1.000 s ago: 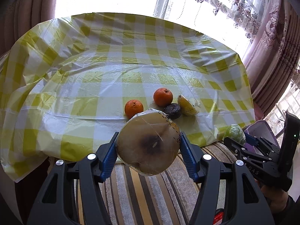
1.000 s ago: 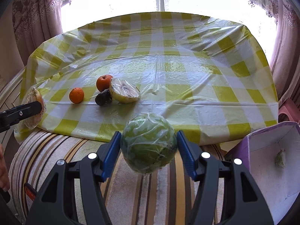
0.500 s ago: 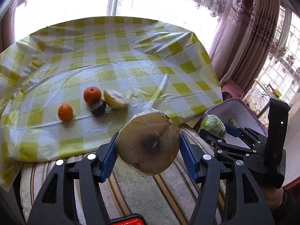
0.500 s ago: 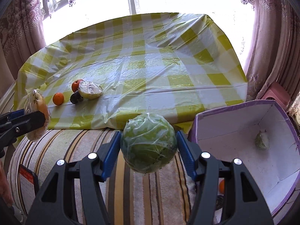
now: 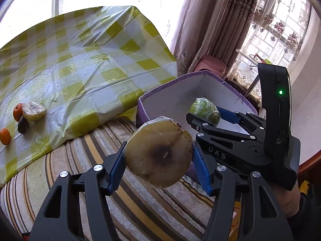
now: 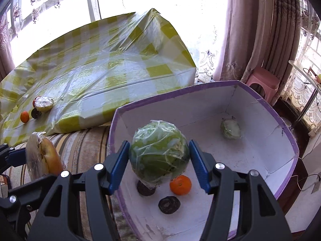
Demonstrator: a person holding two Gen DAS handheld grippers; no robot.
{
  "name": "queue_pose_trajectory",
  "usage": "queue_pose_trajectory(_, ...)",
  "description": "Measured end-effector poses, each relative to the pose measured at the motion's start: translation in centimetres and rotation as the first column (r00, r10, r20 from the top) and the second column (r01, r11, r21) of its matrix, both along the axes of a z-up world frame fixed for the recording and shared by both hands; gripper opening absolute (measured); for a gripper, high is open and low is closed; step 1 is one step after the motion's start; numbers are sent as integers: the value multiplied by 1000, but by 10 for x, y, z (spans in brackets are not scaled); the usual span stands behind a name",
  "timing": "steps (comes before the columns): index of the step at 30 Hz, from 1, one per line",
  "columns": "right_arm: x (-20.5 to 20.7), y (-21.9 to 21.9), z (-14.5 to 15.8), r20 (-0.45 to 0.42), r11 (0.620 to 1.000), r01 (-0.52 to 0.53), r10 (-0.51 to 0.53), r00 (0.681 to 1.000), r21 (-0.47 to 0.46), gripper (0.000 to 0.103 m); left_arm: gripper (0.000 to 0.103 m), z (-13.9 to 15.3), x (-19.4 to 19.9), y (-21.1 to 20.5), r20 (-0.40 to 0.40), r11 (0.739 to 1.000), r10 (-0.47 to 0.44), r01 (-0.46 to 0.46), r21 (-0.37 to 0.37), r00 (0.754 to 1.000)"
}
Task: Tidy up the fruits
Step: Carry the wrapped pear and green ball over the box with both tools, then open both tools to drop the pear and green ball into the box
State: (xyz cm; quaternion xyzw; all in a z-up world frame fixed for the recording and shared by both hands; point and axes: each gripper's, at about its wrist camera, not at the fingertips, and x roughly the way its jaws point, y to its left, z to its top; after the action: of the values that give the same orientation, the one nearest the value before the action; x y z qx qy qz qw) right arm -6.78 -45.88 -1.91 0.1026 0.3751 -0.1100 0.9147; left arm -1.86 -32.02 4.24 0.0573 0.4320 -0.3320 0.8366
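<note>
My left gripper (image 5: pixel 158 158) is shut on a plastic-wrapped halved yellow fruit (image 5: pixel 158 153), held above the striped couch beside the box. My right gripper (image 6: pixel 158 158) is shut on a wrapped green round fruit (image 6: pixel 159 153), held over the purple-rimmed white box (image 6: pixel 284 132). It also shows in the left wrist view (image 5: pixel 204 111). Inside the box lie an orange (image 6: pixel 180 184), two dark fruits (image 6: pixel 169 204) and a small wrapped green piece (image 6: pixel 230 129). On the checked tablecloth (image 5: pixel 90 60) remain two oranges (image 5: pixel 5 136), a dark fruit (image 5: pixel 23 127) and a wrapped half fruit (image 5: pixel 33 111).
The box stands to the right of the table, against the striped couch (image 5: pixel 80 156). A pink stool (image 6: pixel 262 82) and curtains (image 6: pixel 260 30) are behind the box. Bright windows lie beyond the table.
Both grippers swung right, away from the table. The right gripper with the green fruit is now over the box. The left gripper with the half fruit came close beside the box.
</note>
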Motion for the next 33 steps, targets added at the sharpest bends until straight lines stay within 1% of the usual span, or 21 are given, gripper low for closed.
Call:
queue_pose_trajectory(6,-12,-44,-16,-36,994,107,-108,994,-22,60,59,-14,-4,-34,-23,998,-51,51,28,998)
queue_pose_trajectory(9,-17,-65,-25,-57,987,160,-161,985,-27,60,59,-23,-9,-52,-21,995,-87,88,56,996)
queue_pose_trajectory(13,-22,-85,-36,-85,979,203,-205,975,-35,60,59,-34,-14,-73,-20,987,-134,136,92,991)
queue_pose_trajectory(20,-18,-93,-59,-147,974,221,-225,963,-40,61,59,-50,-28,-100,-7,961,-229,227,158,973)
queue_pose_trajectory(24,-17,-94,-68,-176,974,222,-226,958,-43,61,59,-61,-33,-111,-27,945,-268,268,187,963)
queue_pose_trajectory(27,-16,-93,-72,-189,974,218,-226,956,-60,61,59,-70,-36,-115,-50,937,-280,285,202,959)
queue_pose_trajectory(33,-11,-90,-78,-217,974,204,-222,951,-101,62,59,-75,-36,-119,-42,932,-288,290,219,957)
